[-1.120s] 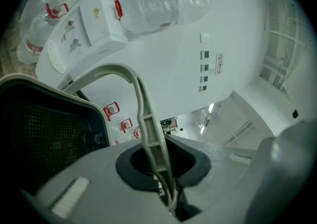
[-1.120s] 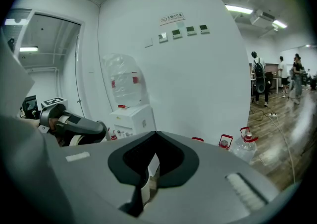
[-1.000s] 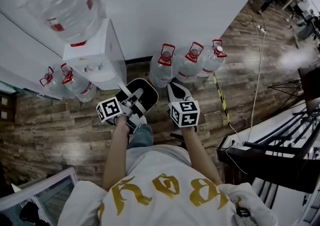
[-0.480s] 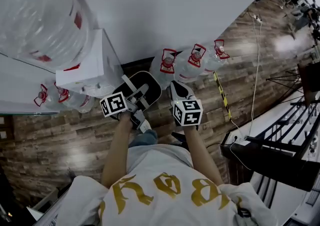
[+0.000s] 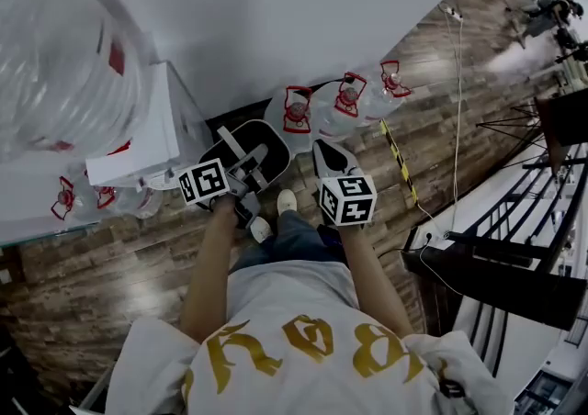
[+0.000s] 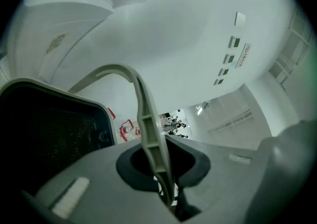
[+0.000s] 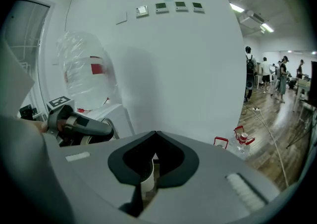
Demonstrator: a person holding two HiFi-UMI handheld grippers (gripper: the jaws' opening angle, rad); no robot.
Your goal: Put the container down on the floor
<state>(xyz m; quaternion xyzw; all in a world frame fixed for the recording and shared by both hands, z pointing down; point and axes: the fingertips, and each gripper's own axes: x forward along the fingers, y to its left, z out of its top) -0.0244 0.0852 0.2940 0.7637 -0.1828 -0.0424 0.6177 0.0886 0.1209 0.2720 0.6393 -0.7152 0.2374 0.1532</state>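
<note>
A white short-sleeved T-shirt with large gold lettering [image 5: 294,353] covers the person's shoulders. Beyond the T-shirt's hem show blue jeans [image 5: 296,237] and pale shoes [image 5: 287,201]. Past its sleeves, the grey-jawed left gripper [image 5: 244,174] and the grey-jawed right gripper [image 5: 323,151] each carry a white cube printed with black square markers.

Closed right tongs [image 7: 154,134] before white wall [image 7: 198,69]

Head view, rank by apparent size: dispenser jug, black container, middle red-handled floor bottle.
1. dispenser jug, though nearest the camera.
2. black container.
3. middle red-handled floor bottle, farthest away, so true sizes stay unsure.
</note>
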